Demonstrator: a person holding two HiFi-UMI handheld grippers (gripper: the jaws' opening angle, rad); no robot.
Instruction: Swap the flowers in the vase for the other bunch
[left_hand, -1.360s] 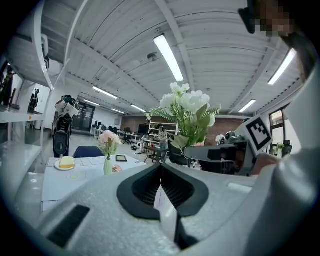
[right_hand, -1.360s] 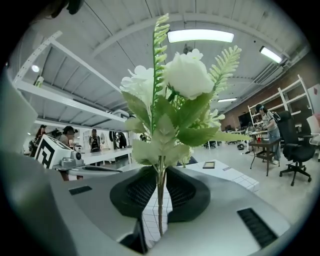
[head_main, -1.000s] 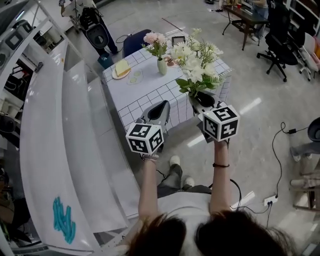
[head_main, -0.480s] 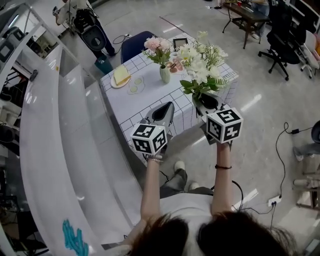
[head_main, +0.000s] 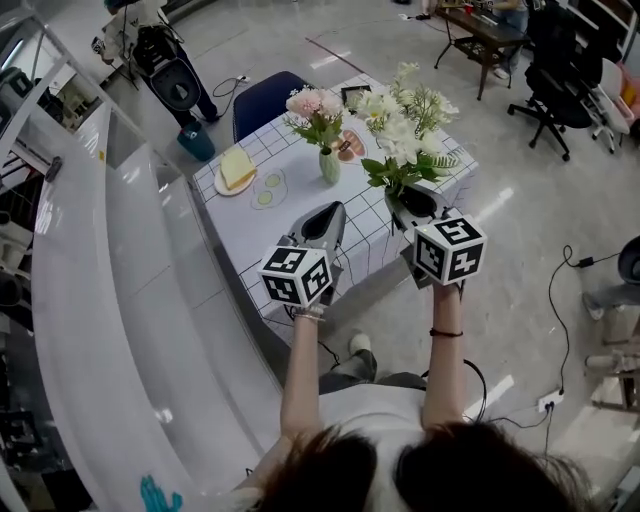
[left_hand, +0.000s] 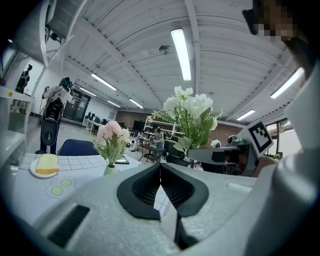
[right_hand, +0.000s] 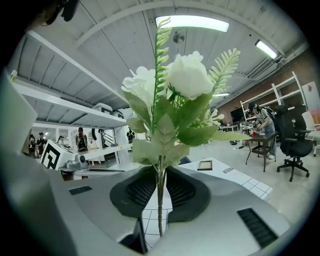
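Table (head_main: 300, 195) under its checked cloth is lying closer to both grippers than a second ago, and its near edge is now showing right at the left gripper (head_main: 322, 222). The white bunch (head_main: 400, 120) is travelling along with the right gripper (head_main: 418, 203) and showing against the table's right side.

The head view is showing the vase (head_main: 329, 166) standing mid-table with the pink flowers (head_main: 312, 103) in it, just left of the white bunch. Only the right gripper view is revealing the thin stem (right_hand: 160, 195) pinched between that gripper's pads, with the blooms standing upright. The left gripper view is showing its jaws pressing together on nothing.

Both forearms are reaching forward side by side, with the grippers pointing nearly level.
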